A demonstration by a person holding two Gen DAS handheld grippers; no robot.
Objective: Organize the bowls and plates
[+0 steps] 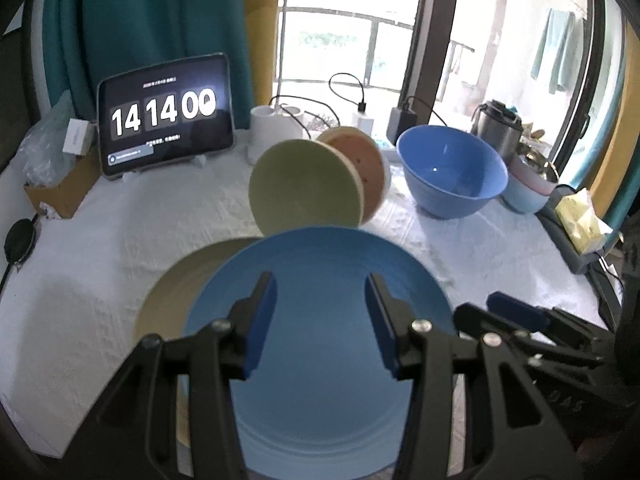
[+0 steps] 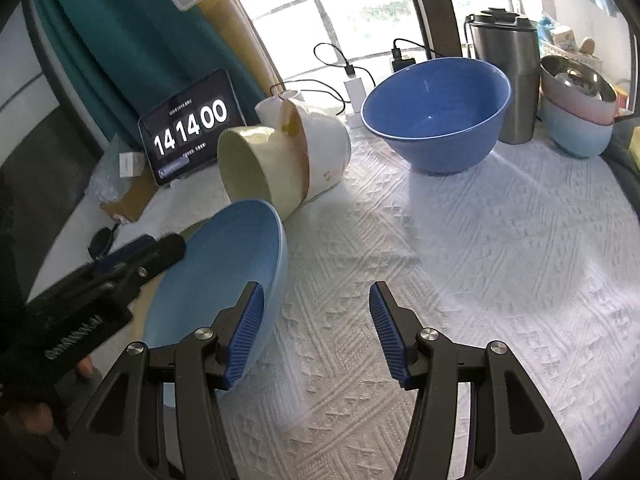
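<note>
- Left hand-held gripper [image 1: 320, 280] hovered over the blue plate [image 1: 320, 380]; we saw its jaws partly apart, nothing between the pads, no contact we could make out.
- Blue plate sat on top of a beige plate [image 1: 168, 300], offset so the beige rim showed on the left. Both lay at the near edge of the surface [image 1: 100, 248], on its white textured cloth.
- Right hand-held gripper [image 2: 316, 300] was just right of the blue plate, above bare cloth. Jaws moderately wide, empty. Its left finger [image 2: 248, 316] overlapped the plate's rim in the right wrist view; we couldn't tell whether it touched.
- Behind the plates, two small bowls lay tipped on their sides, nested: green bowl [image 1: 304, 188] in front, its mouth toward the left camera, inside a white bowl with pink interior [image 1: 364, 160].
- Big blue bowl [image 1: 452, 172] stood upright further right, well apart from the plates.
- Right of that, a stack at the far right edge: steel bowl [image 2: 576, 76] in a pink bowl [image 2: 580, 108] in a light blue bowl [image 2: 576, 136]. Steel jug [image 2: 504, 80] stood between the big blue bowl and this stack.
- Tablet [image 1: 164, 116] propped at the back left showed 14 14 00.
</note>
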